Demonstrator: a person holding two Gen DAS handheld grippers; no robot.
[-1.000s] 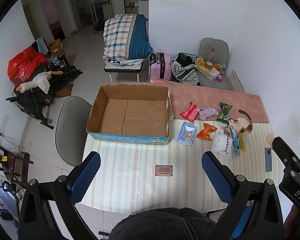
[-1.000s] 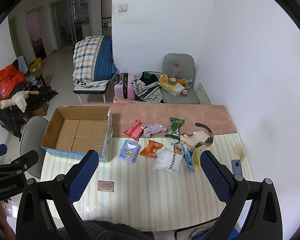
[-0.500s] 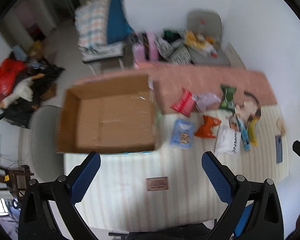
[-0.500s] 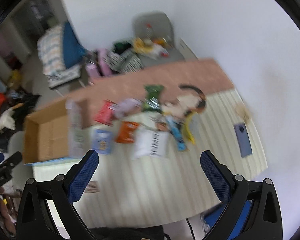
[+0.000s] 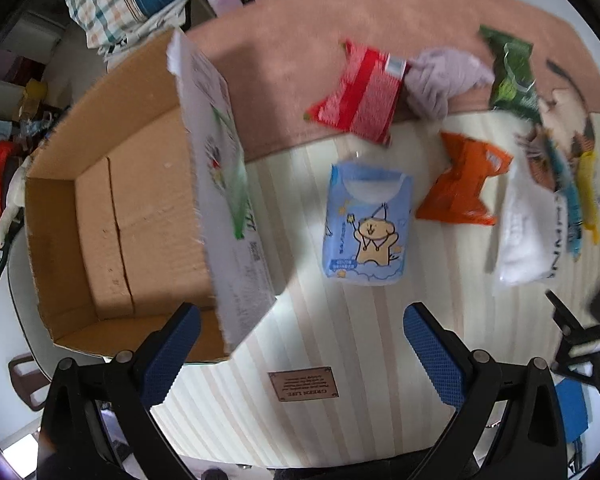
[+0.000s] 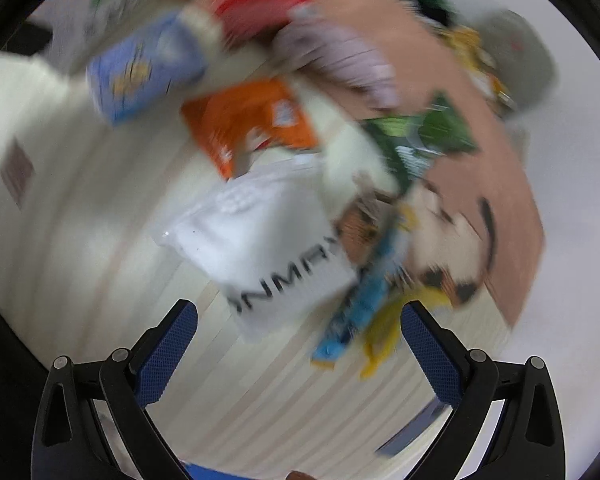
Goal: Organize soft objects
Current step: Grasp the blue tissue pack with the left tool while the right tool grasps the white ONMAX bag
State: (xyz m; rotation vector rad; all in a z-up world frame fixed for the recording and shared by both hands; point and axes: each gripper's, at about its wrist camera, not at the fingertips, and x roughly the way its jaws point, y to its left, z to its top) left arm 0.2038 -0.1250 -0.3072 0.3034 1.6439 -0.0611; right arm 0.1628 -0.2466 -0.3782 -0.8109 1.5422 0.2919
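Observation:
An open empty cardboard box (image 5: 140, 216) stands at the left of the striped table. To its right lie a blue tissue pack (image 5: 367, 224), a red packet (image 5: 360, 96), a lilac cloth (image 5: 444, 80), an orange packet (image 5: 464, 184), a green packet (image 5: 512, 76) and a white bag (image 5: 528, 232). My left gripper (image 5: 300, 352) is open and empty, above the table just short of the tissue pack. My right gripper (image 6: 300, 352) is open and empty, close above the white bag (image 6: 268, 240); its view is blurred. The orange packet (image 6: 252, 124) and tissue pack (image 6: 144, 68) lie beyond.
A pink mat (image 5: 340, 24) covers the table's far side. A brown label (image 5: 304, 384) sits on the cloth near my left gripper. A blue and a yellow wrapper (image 6: 364, 312) and a plush figure (image 6: 452, 232) lie right of the white bag. A phone (image 6: 412, 428) lies near the table edge.
Both grippers have dropped from high above the table and moved forward toward the items. The right one swung over the white bag; the left one over the tissue pack by the box.

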